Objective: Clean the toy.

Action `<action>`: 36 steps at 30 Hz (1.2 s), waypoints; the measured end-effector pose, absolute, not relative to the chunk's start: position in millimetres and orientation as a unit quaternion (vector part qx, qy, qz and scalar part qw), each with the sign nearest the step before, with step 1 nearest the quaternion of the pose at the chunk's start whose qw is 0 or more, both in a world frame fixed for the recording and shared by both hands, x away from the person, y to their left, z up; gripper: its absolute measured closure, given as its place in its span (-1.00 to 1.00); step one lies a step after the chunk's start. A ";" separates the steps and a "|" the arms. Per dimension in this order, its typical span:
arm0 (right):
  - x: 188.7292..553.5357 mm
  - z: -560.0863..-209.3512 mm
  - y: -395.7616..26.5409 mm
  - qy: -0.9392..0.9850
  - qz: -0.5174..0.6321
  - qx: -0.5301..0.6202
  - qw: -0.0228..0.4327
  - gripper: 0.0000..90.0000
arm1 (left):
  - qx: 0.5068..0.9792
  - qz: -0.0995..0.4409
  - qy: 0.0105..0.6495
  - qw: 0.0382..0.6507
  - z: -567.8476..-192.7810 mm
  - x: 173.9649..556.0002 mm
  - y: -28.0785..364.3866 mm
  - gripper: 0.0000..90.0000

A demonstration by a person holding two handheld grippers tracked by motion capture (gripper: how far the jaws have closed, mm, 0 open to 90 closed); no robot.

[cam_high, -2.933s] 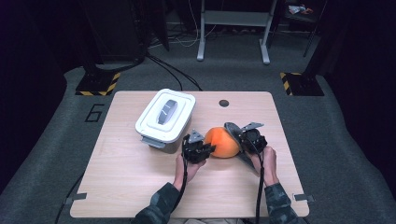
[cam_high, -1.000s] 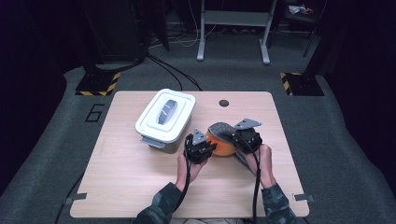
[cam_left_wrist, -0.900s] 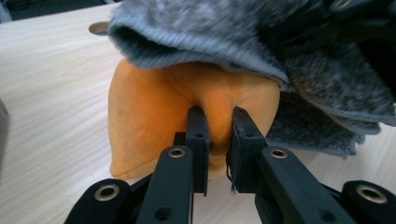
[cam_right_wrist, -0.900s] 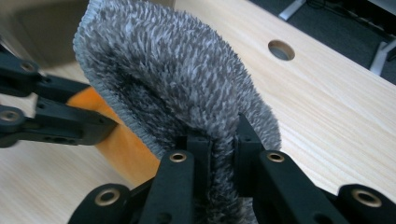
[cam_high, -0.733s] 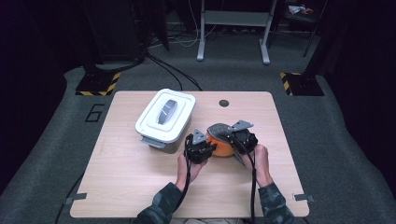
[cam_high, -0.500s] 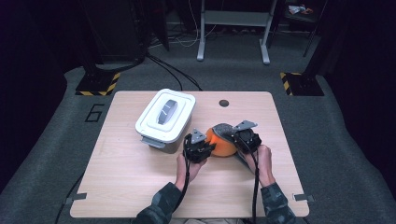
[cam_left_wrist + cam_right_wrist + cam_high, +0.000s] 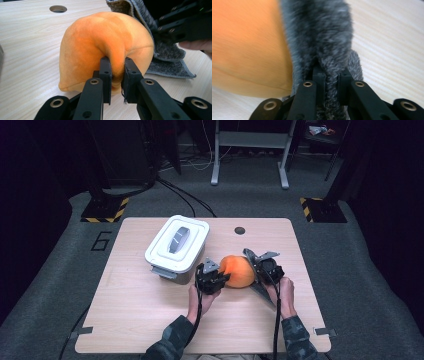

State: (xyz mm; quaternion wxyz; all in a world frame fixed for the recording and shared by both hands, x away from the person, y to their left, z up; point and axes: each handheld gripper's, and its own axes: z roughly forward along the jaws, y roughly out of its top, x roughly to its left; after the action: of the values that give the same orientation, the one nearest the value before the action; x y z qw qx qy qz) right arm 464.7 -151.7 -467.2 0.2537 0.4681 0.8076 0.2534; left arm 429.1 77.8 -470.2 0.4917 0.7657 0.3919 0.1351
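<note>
An orange plush cushion (image 7: 238, 271) rests on the wooden table (image 7: 150, 320) between my two grippers. My left gripper (image 7: 220, 279) is shut on a pinched fold of the orange cushion (image 7: 107, 47), its black jaws squeezing the fabric at the left gripper (image 7: 117, 72). A grey furry cover (image 7: 256, 270) hangs along the cushion's right side and trails down to the table. My right gripper (image 7: 260, 269) is shut on a fold of this grey cover (image 7: 329, 32), with the right gripper (image 7: 331, 75) pinching the fur beside the orange cushion (image 7: 244, 42).
A white lidded container (image 7: 177, 246) with a grey handle stands just left of the cushion at the table's back left. A round cable hole (image 7: 240, 230) lies behind the cushion. Striped floor markers (image 7: 105, 210) sit beyond the table.
My right gripper has come down and outward to the right with the grey cover, which now lies lower beside the cushion. The left gripper and cushion stay put.
</note>
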 end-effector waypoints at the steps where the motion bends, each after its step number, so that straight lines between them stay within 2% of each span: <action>1: 466.0 -470.0 -152.8 0.808 0.251 0.469 0.252 0.81 | 0.766 0.135 0.392 0.492 -470.2 429.1 77.8 0.77; 5: 467.0 -471.3 -156.5 0.805 0.254 0.476 0.244 0.81 | 0.765 0.137 0.392 0.492 -469.8 429.1 78.2 0.77; 11: 451.6 -440.8 -152.1 0.798 0.286 0.460 0.263 0.81 | 0.760 0.134 0.398 0.496 -469.2 429.0 79.1 0.77; 18: 434.3 -417.3 -124.9 0.815 0.305 0.404 0.281 0.81 | 0.764 0.136 0.393 0.492 -468.3 429.2 79.1 0.77; 23: 438.3 -425.0 -115.8 0.822 0.286 0.401 0.285 0.81 | 0.763 0.132 0.395 0.494 -469.4 429.5 79.7 0.77; 36: 453.9 -451.8 -144.5 0.810 0.262 0.452 0.268 0.81 | 0.764 0.135 0.393 0.494 -470.4 429.7 78.8 0.77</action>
State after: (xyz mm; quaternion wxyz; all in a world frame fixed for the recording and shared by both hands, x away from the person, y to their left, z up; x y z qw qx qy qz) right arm 453.9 -144.5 -451.8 0.2677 0.4518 0.8098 0.2615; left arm 429.7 78.8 -470.4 0.4936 0.7638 0.3933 0.1350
